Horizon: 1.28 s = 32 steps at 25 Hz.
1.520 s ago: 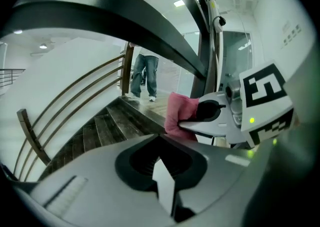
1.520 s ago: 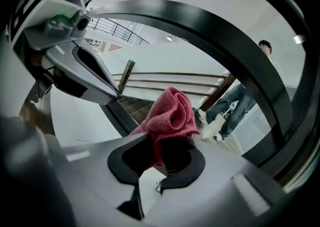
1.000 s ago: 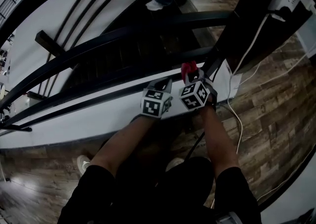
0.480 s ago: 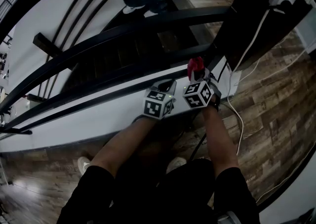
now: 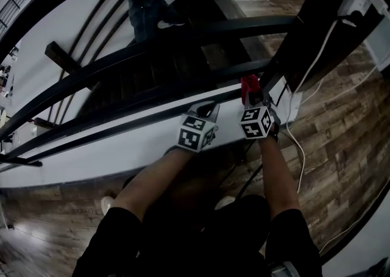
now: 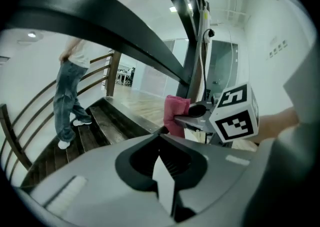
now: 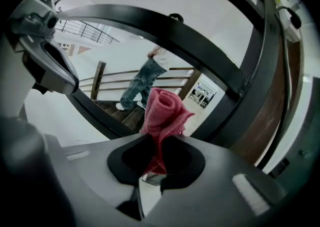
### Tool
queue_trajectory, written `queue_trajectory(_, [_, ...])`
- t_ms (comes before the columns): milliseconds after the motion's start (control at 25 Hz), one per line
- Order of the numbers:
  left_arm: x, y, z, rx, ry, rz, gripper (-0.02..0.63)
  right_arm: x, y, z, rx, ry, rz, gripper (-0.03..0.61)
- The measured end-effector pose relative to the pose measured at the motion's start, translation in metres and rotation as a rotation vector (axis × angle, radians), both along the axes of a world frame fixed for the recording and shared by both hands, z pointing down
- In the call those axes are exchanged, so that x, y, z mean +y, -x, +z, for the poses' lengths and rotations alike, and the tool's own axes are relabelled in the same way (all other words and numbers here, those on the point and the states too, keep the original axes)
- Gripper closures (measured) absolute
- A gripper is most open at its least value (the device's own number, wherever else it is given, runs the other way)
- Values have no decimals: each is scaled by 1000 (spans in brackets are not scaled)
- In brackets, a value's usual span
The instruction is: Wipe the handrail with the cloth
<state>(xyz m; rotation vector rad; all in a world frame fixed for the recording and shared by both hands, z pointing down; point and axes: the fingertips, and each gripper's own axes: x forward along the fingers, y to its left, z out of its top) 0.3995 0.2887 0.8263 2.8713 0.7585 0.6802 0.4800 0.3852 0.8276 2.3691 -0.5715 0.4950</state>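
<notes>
R gripper (image 5: 251, 97) has slid right since 1 s ago, twd the dark post (image 5: 317, 19), taking the red cloth (image 5: 248, 85) w/ it. L gripper (image 5: 205, 111) has barely shifted. The person on the stairs (image 5: 143, 7) has walked off to the left.

That reads as a wiping stroke running out: it's nearly at the post end, so there's prob. little run left on that side.

R gripper is clamped on the cloth. The lower part is pinched btwn the jaws and a bunched roll sticks out past the tips. In the head view the roll sits at the lower bar beside the post, below the thick handrail (image 5: 231, 25). In the R gripper view the thick rail arcs above the cloth w/ a gap, so contact w/ any bar can't be confirmed.

L gripper's jaws are together w/ nothing btwn them. It sits just beside R gripper, w/ the cloth ahead and to its right.
</notes>
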Motion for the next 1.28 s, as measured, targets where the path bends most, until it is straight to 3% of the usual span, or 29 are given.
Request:
queue_trajectory(280, [-54,37,-20,80,-81,12,615,-55,48,-30,77,-64,-179,538])
queue_trajectory(440, [-92,84,-48,-30,-62,-14,615,-101,112,-54,-4,-130,-229,538])
queue_trajectory(640, [-123,146,-75,-151,-125,30,615,-149,194,-101,-102,-164,-252,538])
queue_trajectory(800, [-139,173,-145,-234,-97,24,615,-168,234,-171,-225,-261,-196,538])
queue_trajectory(920, [-134,196,-202,-262,-68,92,615,-168,265,-221,-311,-310,-137,538])
queue_trajectory(1040, [-124,212,-244,-253,-27,168,615,-156,281,-266,-321,-311,-77,538])
queue_trajectory(1160, [-121,210,-304,-220,-50,237,615,-152,281,-331,-294,-365,-4,538])
queue_trajectory(1280, [-128,218,-358,-231,-46,245,615,-155,299,-383,-281,-380,46,538])
